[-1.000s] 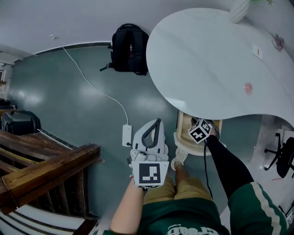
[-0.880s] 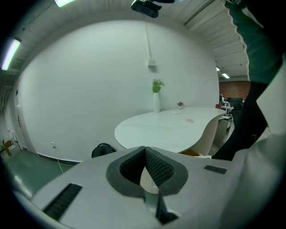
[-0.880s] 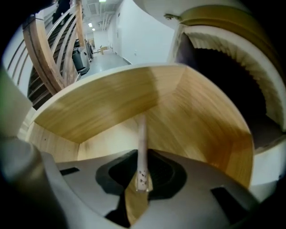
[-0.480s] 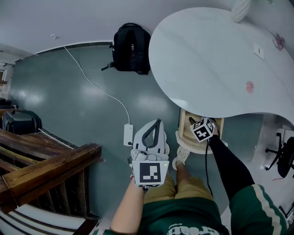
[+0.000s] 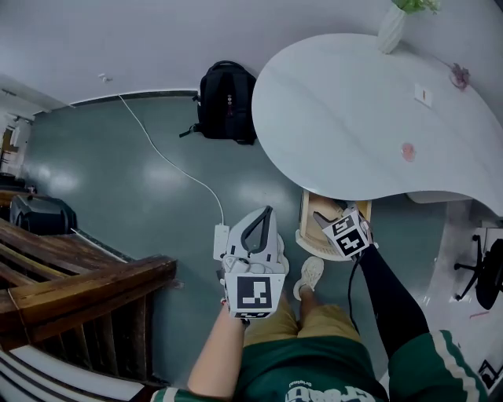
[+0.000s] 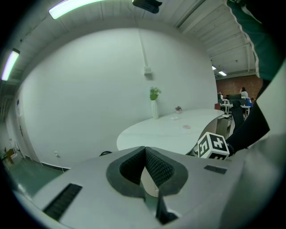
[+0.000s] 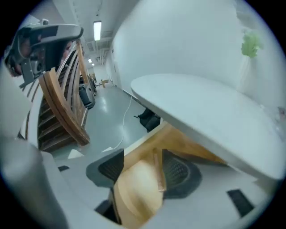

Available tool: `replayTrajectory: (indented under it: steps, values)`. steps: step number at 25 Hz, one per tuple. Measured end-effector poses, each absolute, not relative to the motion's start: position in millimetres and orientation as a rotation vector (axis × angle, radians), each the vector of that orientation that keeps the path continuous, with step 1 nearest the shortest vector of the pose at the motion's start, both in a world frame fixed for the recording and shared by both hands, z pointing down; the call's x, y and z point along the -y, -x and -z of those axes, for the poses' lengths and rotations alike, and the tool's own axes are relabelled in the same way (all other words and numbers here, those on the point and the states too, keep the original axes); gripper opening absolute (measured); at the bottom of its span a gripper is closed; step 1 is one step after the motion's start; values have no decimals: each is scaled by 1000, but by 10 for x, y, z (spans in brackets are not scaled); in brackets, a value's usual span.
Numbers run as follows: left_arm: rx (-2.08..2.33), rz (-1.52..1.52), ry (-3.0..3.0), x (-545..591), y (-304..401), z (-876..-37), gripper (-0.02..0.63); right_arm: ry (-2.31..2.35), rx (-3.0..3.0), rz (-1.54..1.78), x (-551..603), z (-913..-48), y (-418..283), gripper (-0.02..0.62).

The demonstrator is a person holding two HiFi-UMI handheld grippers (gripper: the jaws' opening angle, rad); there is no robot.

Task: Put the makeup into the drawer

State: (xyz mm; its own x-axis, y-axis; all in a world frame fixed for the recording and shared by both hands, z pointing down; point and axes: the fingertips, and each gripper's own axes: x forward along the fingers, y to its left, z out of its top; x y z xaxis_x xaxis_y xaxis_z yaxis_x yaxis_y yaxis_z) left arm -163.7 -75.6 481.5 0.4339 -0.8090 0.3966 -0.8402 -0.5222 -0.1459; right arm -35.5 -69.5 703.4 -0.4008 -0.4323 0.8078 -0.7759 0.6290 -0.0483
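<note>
Floor, teal and glossy. Black backpack (image 5: pixel 226 102) sits against the base of the wall, just beside the left edge of the white table (image 5: pixel 338 102). A white cable (image 5: pixel 169 161) runs from the wall across the floor to a white power strip (image 5: pixel 221 241), well clear of the backpack.

Table: large rounded top. At its far edge, a white ribbed vase (image 5: pixel 391 30) stands upright, holding green leaves (image 5: pixel 413 5).

To my left, dark wooden stair railing (image 5: pixel 78 290); a black case (image 5: pixel 35 213) sits on the floor just beyond it.

At the right edge of the head view, part of a black office chair (image 5: pixel 489 271).

Overhead, a long ceiling light (image 6: pixel 76 6), lit.
</note>
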Motion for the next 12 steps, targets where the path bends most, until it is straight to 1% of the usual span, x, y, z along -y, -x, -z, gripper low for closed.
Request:
replayTrajectory:
  steps: [4,12]
  values:
    - [1523,-608,-2610,687,1563,-4591,0,-1000,2116,-529,468,-6610,322,275]
    - [1556,-516,-2611,540,1384,-4200,0,-1312,2275,-445,267,-5460,-14,270]
